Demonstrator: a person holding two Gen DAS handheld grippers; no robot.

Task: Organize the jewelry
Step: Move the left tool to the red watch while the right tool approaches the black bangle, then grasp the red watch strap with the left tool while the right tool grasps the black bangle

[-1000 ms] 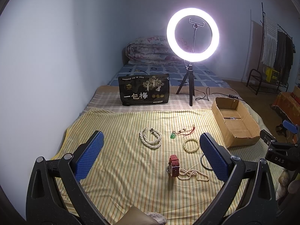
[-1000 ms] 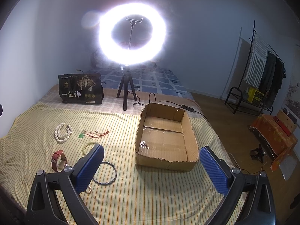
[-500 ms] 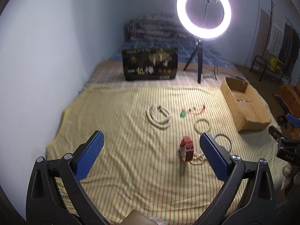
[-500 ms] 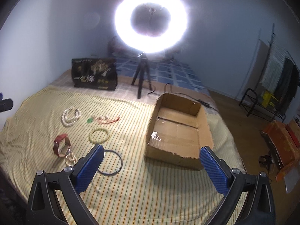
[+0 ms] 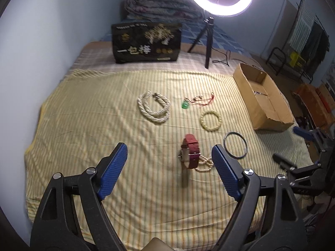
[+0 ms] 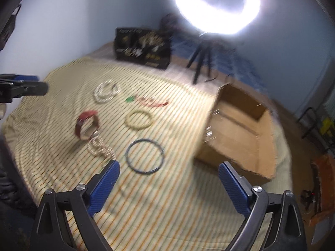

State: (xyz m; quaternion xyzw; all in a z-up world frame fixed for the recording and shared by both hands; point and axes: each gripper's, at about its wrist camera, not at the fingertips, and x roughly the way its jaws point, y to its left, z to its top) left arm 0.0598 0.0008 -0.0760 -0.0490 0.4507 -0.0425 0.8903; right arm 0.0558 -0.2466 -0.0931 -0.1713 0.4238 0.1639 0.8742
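Observation:
Jewelry lies on a yellow striped cloth (image 5: 83,125). A red-strap watch (image 5: 190,153) stands on edge with a small pearl strand (image 5: 204,164) beside it. A thick pearl necklace (image 5: 153,109), a green pendant on a red cord (image 5: 185,105), a pale bead bracelet (image 5: 210,120) and a dark ring bangle (image 5: 236,144) lie further out. My left gripper (image 5: 169,173) is open and empty, just short of the watch. My right gripper (image 6: 168,188) is open and empty, near the dark bangle (image 6: 144,156). An open cardboard box (image 6: 240,133) sits to the right.
A black printed bag (image 5: 146,41) stands at the back of the bed. A lit ring light on a tripod (image 5: 209,35) stands beside it, with a cable trailing right. A wall runs along the left. A clothes rack (image 5: 301,35) stands at the far right.
Both grippers have tilted down and moved closer to the cloth. The watch and the dark bangle now sit nearer the fingers. The jewelry has not moved.

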